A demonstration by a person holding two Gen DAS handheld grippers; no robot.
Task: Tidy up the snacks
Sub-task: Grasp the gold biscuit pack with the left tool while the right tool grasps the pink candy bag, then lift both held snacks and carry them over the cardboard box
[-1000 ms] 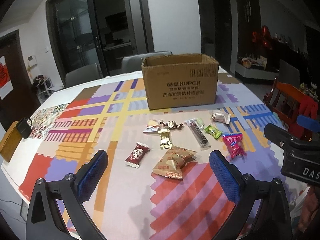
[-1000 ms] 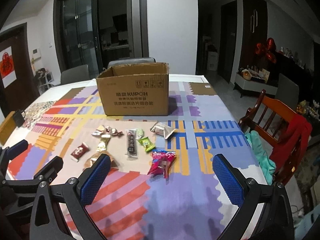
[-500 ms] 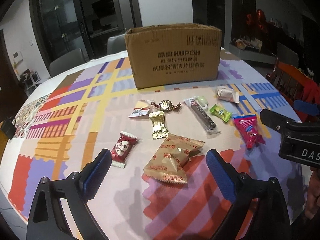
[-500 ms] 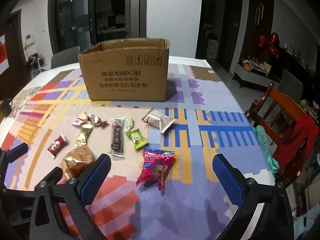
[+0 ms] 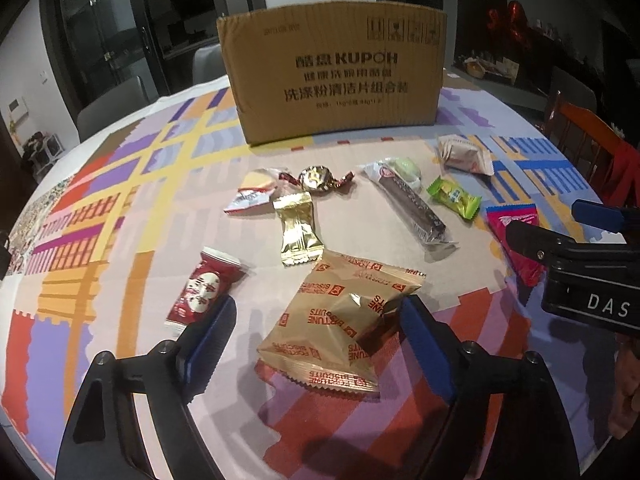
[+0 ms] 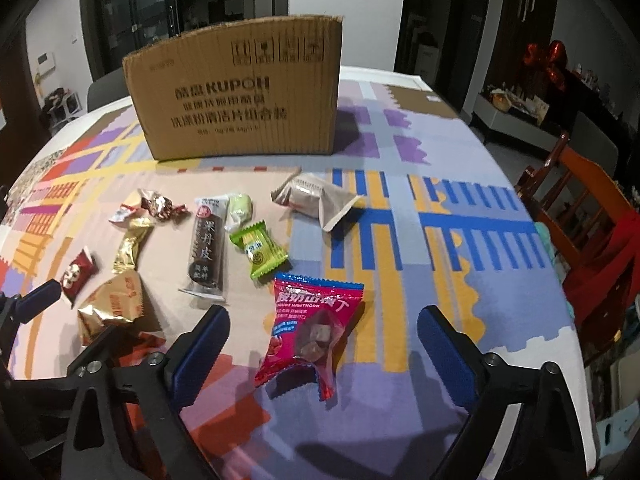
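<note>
on the patterned bench [image 5: 120,216], left wrist view: the left gripper [image 5: 316,324] is shown with its jaws apart and just been narrowing around the gold biscuit packet [image 5: 340,320]; the right pad is seen at or against the packet's puffed edge, the left pad clear of it, so no grip is judged made. a small red sweet [image 5: 204,288] lies just beside the left pad. further back lie a gold sachet [image 5: 298,232], a foil-twisted sweet [image 5: 318,178], a long dark bar [image 5: 412,208] and a green sachet [image 5: 454,198], all in front of the cardboard box [image 5: 336,76]. the biscuit packet is judged light, air-filled and crinkly, its contents breakable; it is best pinched across the flat sealed margins, not squeezed at the bulge.

right wrist view: the right gripper [image 6: 324,338] is shown wide open, its jaws having just begun to close, with the pink hawthorn packet [image 6: 312,328] lying flat between them, untouched by either pad. a grey-white packet [image 6: 316,200] lies nearer the box. the pink film is judged slippery and limp, with a small hard lump inside; hold is best taken across the middle, over that lump.
</note>
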